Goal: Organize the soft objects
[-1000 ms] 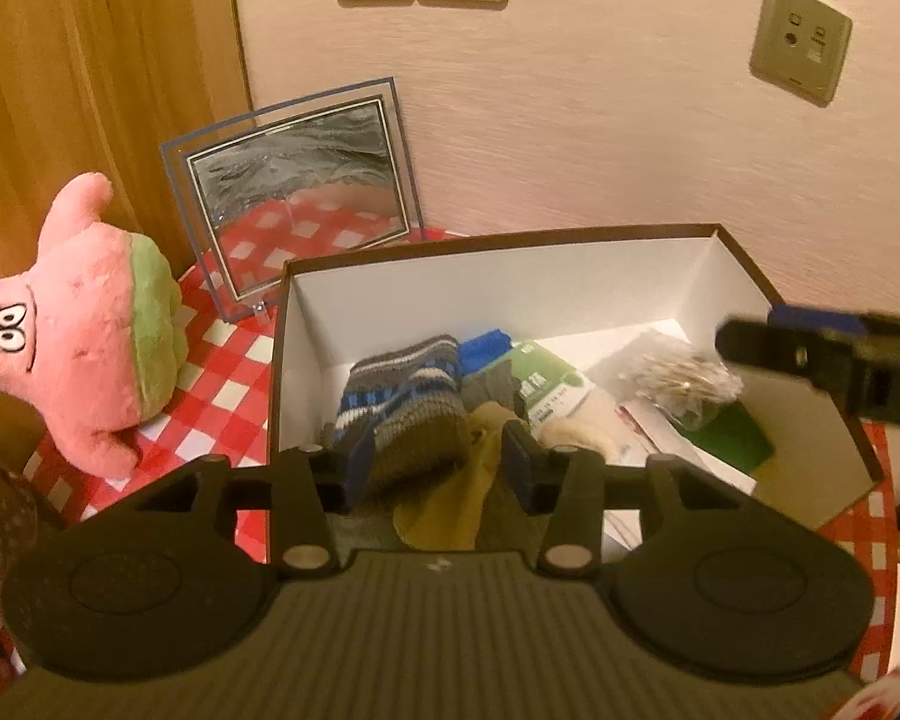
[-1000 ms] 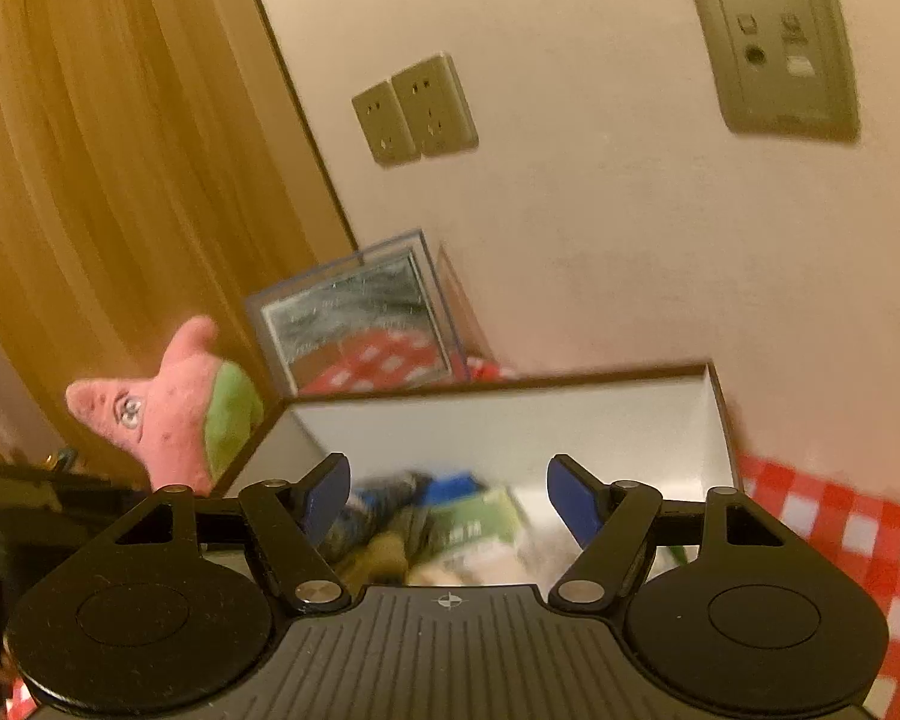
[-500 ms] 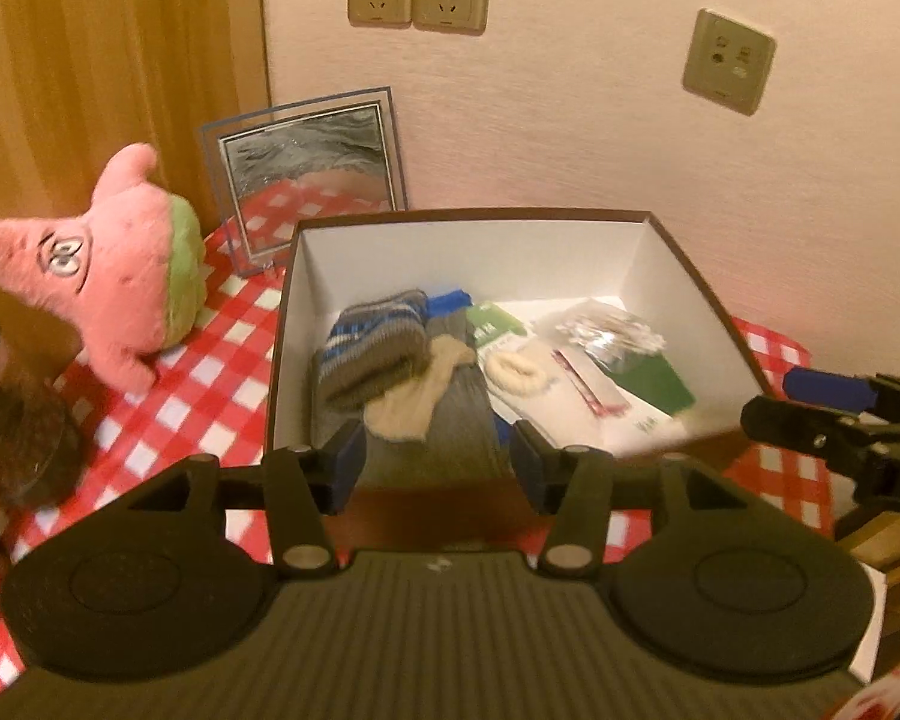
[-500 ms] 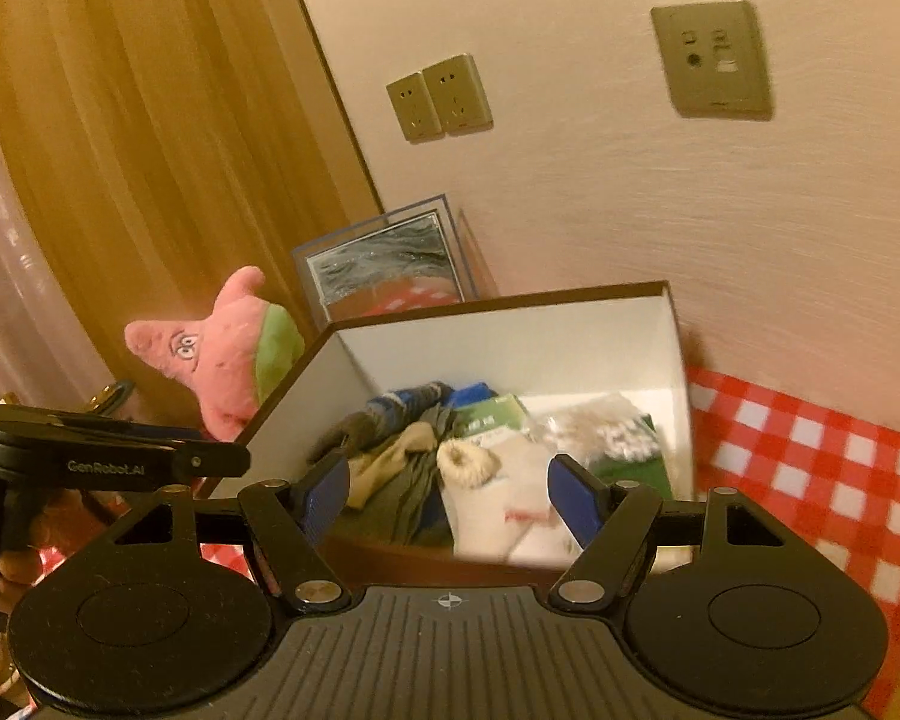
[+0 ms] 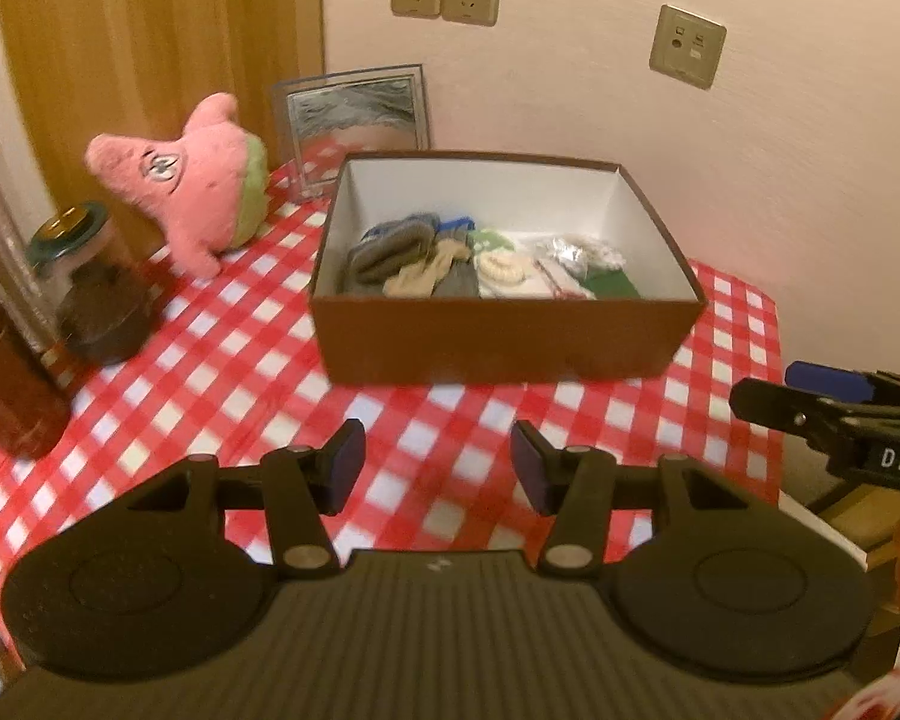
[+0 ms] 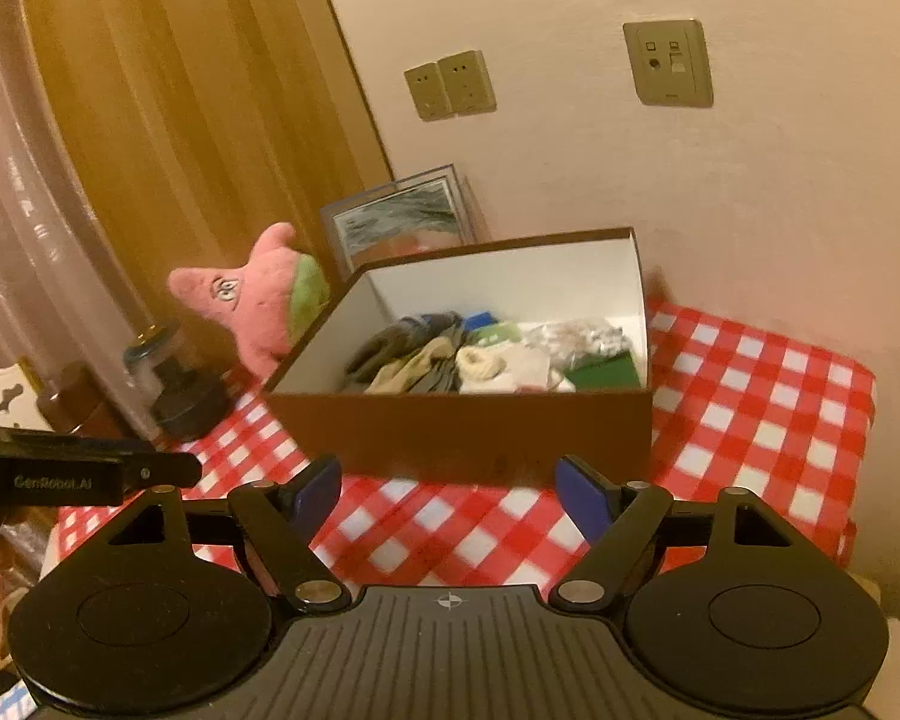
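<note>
Lettering "GenRobot.AI" marks the left hand-held gripper [image 6: 54,474] beside the box [image 6: 468,432].

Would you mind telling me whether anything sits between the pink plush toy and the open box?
Nothing visible does: only bare checked tablecloth separates the pink plush toy from the box. The framed picture stands behind that gap.

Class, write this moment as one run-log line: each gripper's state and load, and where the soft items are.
left gripper: open, empty | right gripper: opening, empty | socks: in box | pink plush: on tablecloth, left of box
</note>
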